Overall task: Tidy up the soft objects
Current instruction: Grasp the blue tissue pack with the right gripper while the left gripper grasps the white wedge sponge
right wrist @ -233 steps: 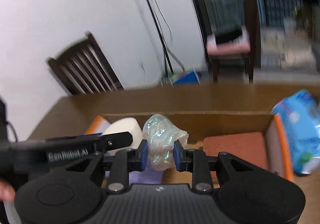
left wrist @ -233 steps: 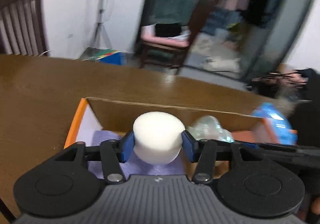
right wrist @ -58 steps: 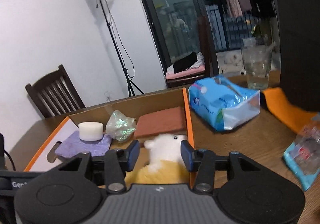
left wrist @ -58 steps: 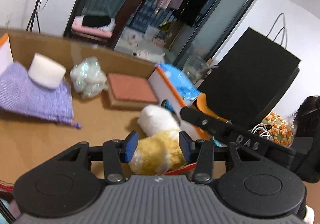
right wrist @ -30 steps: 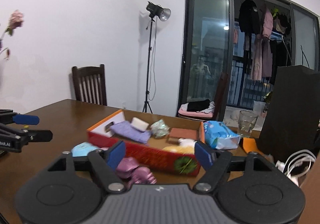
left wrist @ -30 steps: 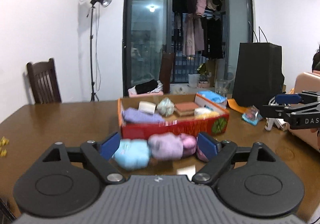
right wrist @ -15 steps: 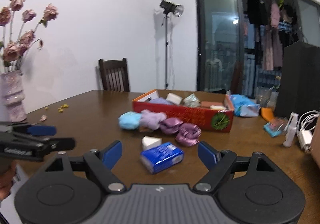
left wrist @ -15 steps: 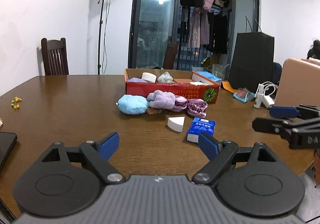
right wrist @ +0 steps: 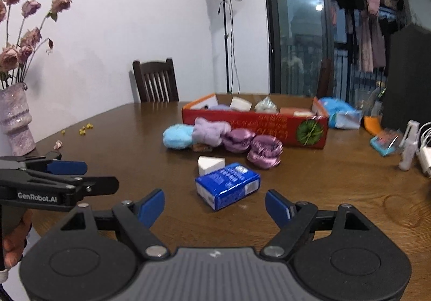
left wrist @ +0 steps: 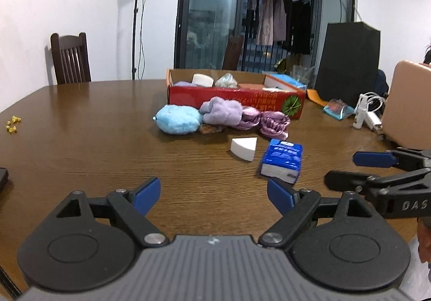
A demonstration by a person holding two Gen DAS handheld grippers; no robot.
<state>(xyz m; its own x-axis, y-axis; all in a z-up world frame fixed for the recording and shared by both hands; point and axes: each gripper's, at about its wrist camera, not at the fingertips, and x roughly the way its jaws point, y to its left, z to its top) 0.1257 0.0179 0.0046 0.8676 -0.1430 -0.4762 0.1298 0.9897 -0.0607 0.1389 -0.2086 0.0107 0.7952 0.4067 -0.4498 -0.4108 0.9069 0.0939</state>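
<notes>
A red cardboard box [left wrist: 237, 96] [right wrist: 256, 123] stands on the wooden table, holding a white sponge round [left wrist: 202, 80], a crinkly clear ball [left wrist: 227, 81] and a brown pad. In front of it lie a blue plush [left wrist: 177, 120] [right wrist: 176, 139], a lilac plush [left wrist: 222, 112] [right wrist: 208, 131] and two purple scrunchies [left wrist: 273, 123] [right wrist: 265, 151]. Nearer lie a white wedge sponge [left wrist: 243, 147] [right wrist: 210, 165] and a blue tissue pack [left wrist: 281, 159] [right wrist: 227, 188]. My left gripper [left wrist: 214, 194] is open and empty, well short of the pack. My right gripper [right wrist: 215, 206] is open and empty just before the pack.
A vase of dried pink flowers [right wrist: 16, 118] stands at the table's left edge. A blue wipes pack [right wrist: 340, 112], small packets, a white charger [left wrist: 367, 115] and a black bag [left wrist: 347, 64] crowd the right side. A chair [left wrist: 70, 58] stands behind the table. Yellow crumbs [left wrist: 12, 123] lie at left.
Both grippers have drawn back from the box and sunk toward the table; the soft things now lie farther ahead. Both stay open and empty.
</notes>
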